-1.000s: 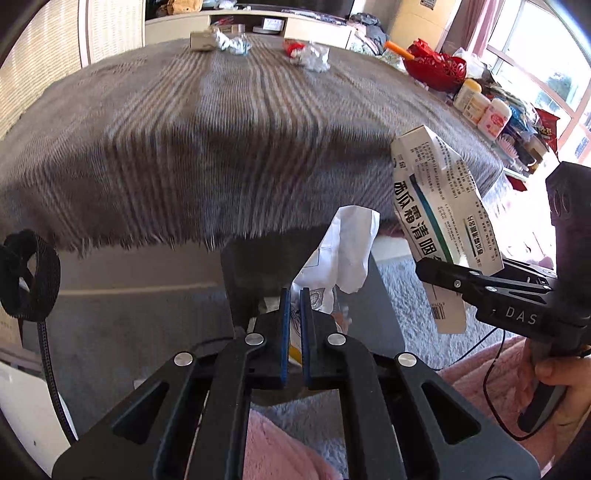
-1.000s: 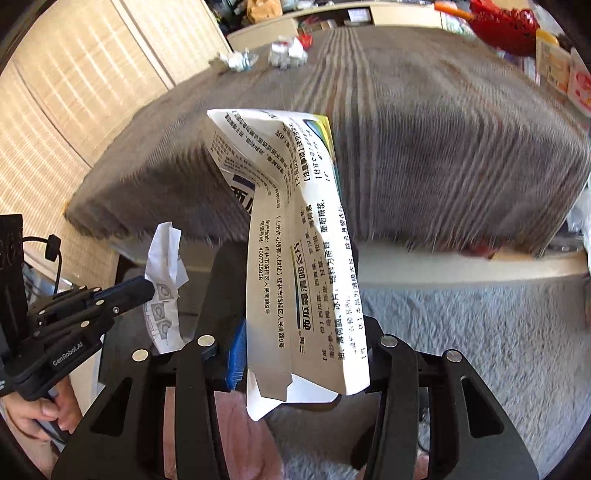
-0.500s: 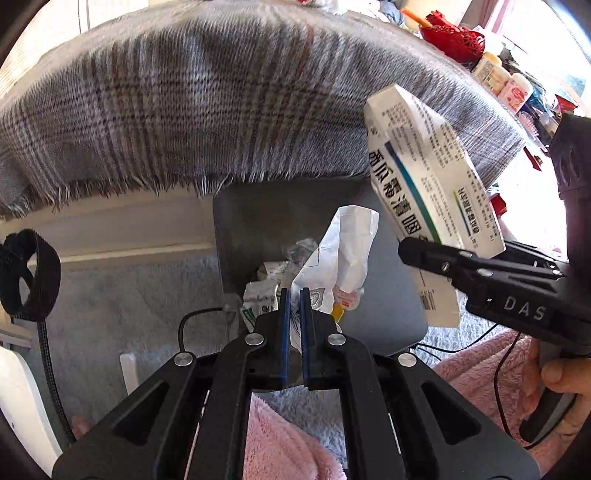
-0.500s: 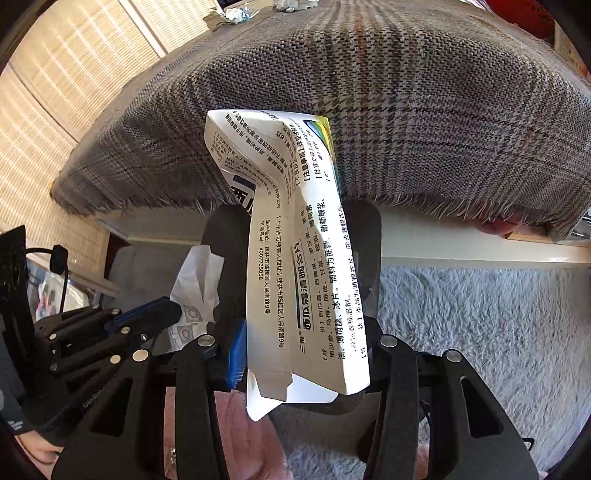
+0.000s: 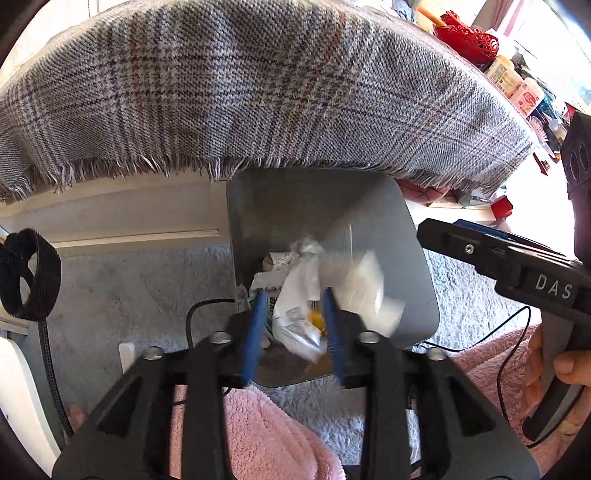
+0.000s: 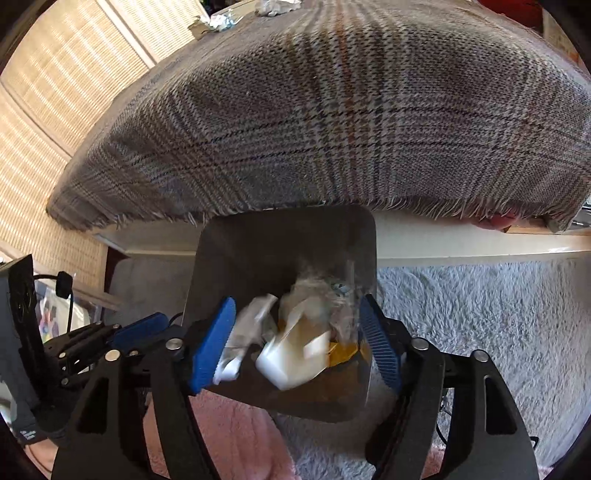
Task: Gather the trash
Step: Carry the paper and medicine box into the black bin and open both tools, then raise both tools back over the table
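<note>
A grey trash bin [image 5: 369,199] stands on the floor below the table edge; it also shows in the right wrist view [image 6: 258,236]. My left gripper [image 5: 293,325] is open above the bin, and a crumpled white paper [image 5: 299,295] falls blurred between its fingers. My right gripper [image 6: 295,328] is open above the bin too. The white medicine box [image 6: 295,354] drops blurred into the bin, seen in the left wrist view [image 5: 365,291] as a white smear. Several pieces of trash lie in the bin.
A table under a grey plaid cloth [image 5: 258,92] overhangs the bin. More crumpled trash [image 6: 218,22] lies at its far edge. A red basket [image 5: 465,37] and bottles [image 5: 517,88] stand at the right. Grey shaggy carpet [image 6: 480,314] covers the floor.
Both grippers moved down over the bin and opened. The paper left the left gripper and the medicine box left the right one; both are falling into the bin.
</note>
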A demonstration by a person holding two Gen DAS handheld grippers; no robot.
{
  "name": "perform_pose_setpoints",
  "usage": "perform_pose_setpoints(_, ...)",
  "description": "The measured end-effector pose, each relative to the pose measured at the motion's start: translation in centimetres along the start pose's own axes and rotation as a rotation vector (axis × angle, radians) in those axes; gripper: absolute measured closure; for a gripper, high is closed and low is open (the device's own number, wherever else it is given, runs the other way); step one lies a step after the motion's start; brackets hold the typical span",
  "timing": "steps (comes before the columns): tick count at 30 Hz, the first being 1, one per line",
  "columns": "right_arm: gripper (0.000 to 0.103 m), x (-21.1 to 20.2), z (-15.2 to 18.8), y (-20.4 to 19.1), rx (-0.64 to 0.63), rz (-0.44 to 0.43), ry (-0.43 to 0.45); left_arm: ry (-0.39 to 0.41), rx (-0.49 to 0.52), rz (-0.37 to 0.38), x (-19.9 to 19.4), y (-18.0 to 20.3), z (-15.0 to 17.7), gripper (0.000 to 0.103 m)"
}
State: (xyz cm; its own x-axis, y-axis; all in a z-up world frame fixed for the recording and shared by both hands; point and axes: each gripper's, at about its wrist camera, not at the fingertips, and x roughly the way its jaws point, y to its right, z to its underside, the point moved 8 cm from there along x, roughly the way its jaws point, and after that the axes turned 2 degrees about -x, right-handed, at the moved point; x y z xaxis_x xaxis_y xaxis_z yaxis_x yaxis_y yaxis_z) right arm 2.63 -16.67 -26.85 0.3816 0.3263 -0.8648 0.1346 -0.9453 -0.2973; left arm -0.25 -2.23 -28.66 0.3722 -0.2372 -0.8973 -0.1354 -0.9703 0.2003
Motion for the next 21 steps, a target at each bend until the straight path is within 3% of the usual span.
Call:
perform_pose_setpoints(5,0.017,-0.5,-0.2,0.6,0.013,0.011,0.017,0.028,0.003,-0.029,-1.3,-0.2,-0.5,0.034)
perform_pose_setpoints(11,0.008,-1.3,-0.7,1.0,0.022,0.008,0.045,0.074,-0.005,-0.029,-3.4,-0.2,-1.9,0.012)
perform_pose_setpoints(15,0.006,-2.0,-1.1,1.2,0.044,0.000,0.056,0.086,-0.012,-0.014,-4.6,-0.1,-2.5,0.010)
perform_pose_setpoints(21,0.006,-6.1,-3.5,0.7,0.010,0.022,0.160,0.173,-0.015,-0.001,-8.1,-0.4,-5.3,0.008)
